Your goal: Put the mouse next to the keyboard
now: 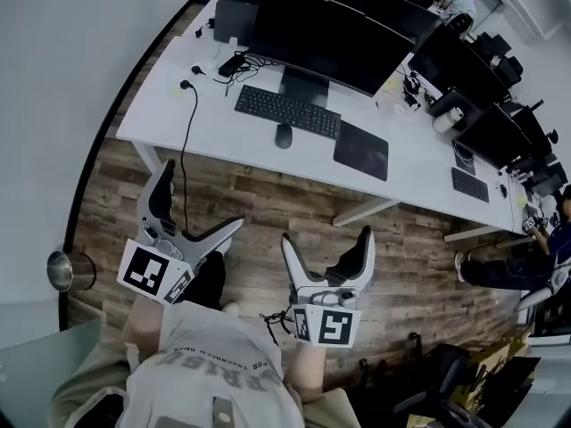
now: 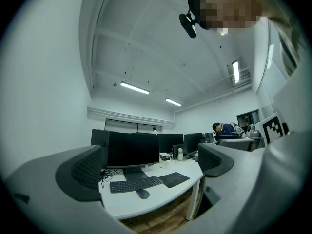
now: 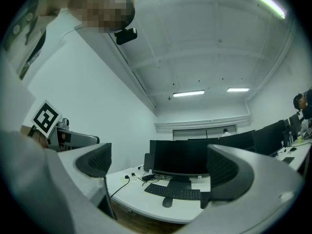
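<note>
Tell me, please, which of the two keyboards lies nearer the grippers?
The keyboard in front of the large monitor, with the mouse at its front edge. The other keyboard lies farther right along the desks.

the person wears a pale grey t-shirt (image 1: 214, 350) with dark lettering. the left gripper (image 1: 202, 194) and right gripper (image 1: 327, 236) have light grey curved jaws, dark ribbed pads (image 2: 87, 169) and black-and-white square-marker cubes (image 1: 153, 272).

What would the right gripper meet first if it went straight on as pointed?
Free air at first; the right gripper is open and empty. Farther on, probably the monitor behind the keyboard; depth is unclear.
</note>
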`<state>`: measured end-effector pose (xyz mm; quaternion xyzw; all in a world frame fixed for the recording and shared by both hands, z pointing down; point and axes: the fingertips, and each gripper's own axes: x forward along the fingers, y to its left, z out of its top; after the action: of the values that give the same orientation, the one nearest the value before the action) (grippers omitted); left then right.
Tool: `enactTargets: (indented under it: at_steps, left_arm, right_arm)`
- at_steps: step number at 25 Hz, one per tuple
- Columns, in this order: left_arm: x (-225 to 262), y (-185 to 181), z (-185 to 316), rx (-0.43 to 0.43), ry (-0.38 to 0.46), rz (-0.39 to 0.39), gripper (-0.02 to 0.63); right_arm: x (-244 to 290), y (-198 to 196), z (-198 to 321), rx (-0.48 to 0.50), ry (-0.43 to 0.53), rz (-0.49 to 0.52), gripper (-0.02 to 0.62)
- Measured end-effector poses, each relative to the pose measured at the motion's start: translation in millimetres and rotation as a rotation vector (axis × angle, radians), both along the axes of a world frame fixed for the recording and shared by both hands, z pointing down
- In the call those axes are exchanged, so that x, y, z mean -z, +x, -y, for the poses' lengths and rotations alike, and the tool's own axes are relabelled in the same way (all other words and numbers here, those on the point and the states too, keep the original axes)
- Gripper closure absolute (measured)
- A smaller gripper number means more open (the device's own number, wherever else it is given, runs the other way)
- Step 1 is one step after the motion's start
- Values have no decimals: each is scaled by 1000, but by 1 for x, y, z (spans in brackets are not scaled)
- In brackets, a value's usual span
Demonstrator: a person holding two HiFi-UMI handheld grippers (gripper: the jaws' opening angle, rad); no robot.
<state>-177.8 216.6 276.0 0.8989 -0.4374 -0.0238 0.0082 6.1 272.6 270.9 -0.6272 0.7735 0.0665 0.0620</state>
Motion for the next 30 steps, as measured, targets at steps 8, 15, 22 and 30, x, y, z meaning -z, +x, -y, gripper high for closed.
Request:
enactTargets:
  at_steps: [8, 15, 22, 30]
  left_arm:
    - [-9, 5, 107, 4, -37, -26, 21]
    - [-12, 9, 180, -7, -63, -18, 21]
    - [-16, 10, 244, -22, -70, -8, 21]
    - [-31, 11, 315, -48, -108, -3, 21]
  right_arm:
    - [-4, 4, 95, -25, -36, -12, -6]
    - [-8, 7, 162, -44, -63, -30, -6]
    - [-18, 7, 224, -63, -79, -28, -6]
    - [-32, 6, 297, -80, -117, -45, -6]
